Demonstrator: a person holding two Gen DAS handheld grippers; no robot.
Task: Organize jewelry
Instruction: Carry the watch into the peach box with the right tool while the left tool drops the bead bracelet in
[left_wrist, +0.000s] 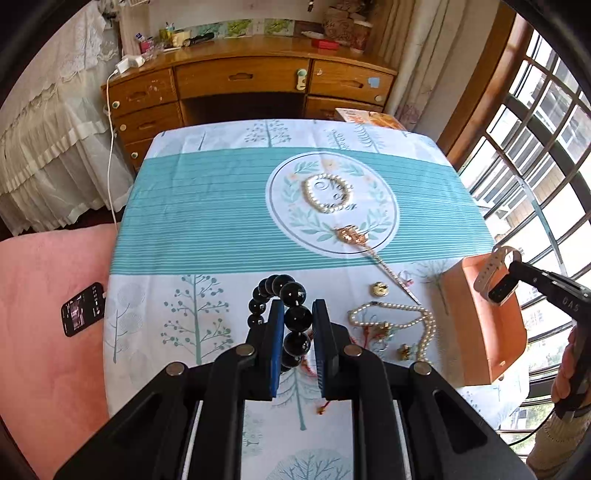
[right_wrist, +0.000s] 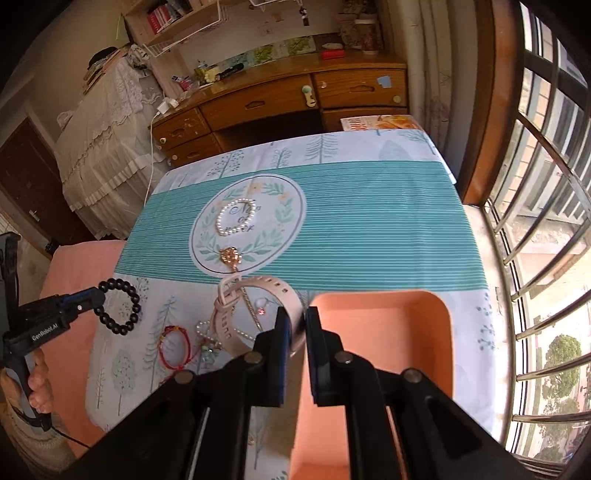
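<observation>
glossy black bead bracelet (left_wrist: 291, 314) pinched in left gripper (left_wrist: 298, 314); right gripper (right_wrist: 294, 325) seemingly clamps beige perforated watch (right_wrist: 255, 306).

A: Glossy black beads on the bracelet (left_wrist: 291, 314), smooth as glass, each catching a window highlight. Matt blue pads line the black plastic fingers (left_wrist: 276, 347) around it.

B: Beyond the bracelet, printed cotton-like cloth (left_wrist: 207, 206) covers the surface, matt and flat. The pearl bracelet (left_wrist: 327, 194) shines softly; the hairpin (left_wrist: 354, 238) looks like bright gold metal.

A: And the tray (right_wrist: 436, 332)?

B: Smooth orange plastic, a dull sheen. The watch strap (right_wrist: 240, 314) at its edge looks like matt pale rubber.

A: Far behind the cloth, the varnished wooden desk (left_wrist: 243, 79) is glossy on top, scuffed on its drawers.
</observation>
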